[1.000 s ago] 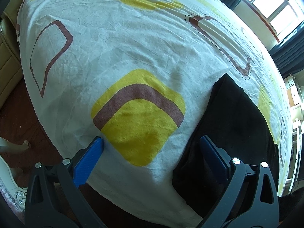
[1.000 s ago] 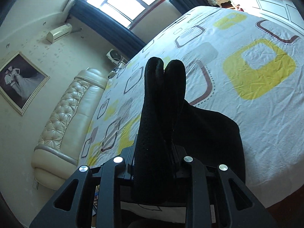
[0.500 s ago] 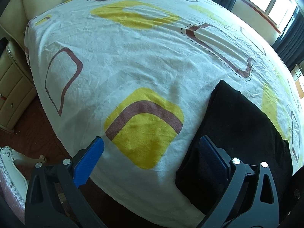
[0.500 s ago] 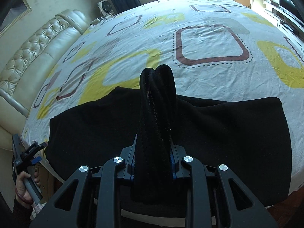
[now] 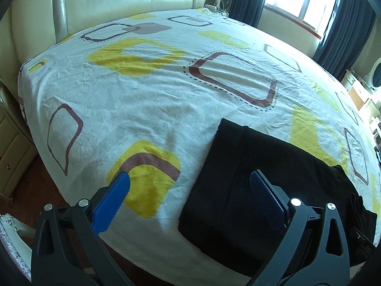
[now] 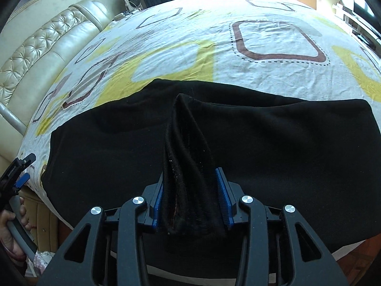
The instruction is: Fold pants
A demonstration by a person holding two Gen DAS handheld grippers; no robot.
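**Tongs grip bunched cloth as black pants lie across bed's near edge**

Right tongs [image 6: 193, 190] pinch a thick bunch of the black pants [image 6: 297, 147], which lie spread across the patterned bedsheet [image 6: 273, 12] at the bed's near edge. Left tongs [image 5: 190, 195] hang spread wide and empty above the pants' end. Judged from here, the bulky wad could slip free or drag the flat layers askew, since one side goes unheld. Waistband and cuffs cannot be told apart; the near hem is cut off.
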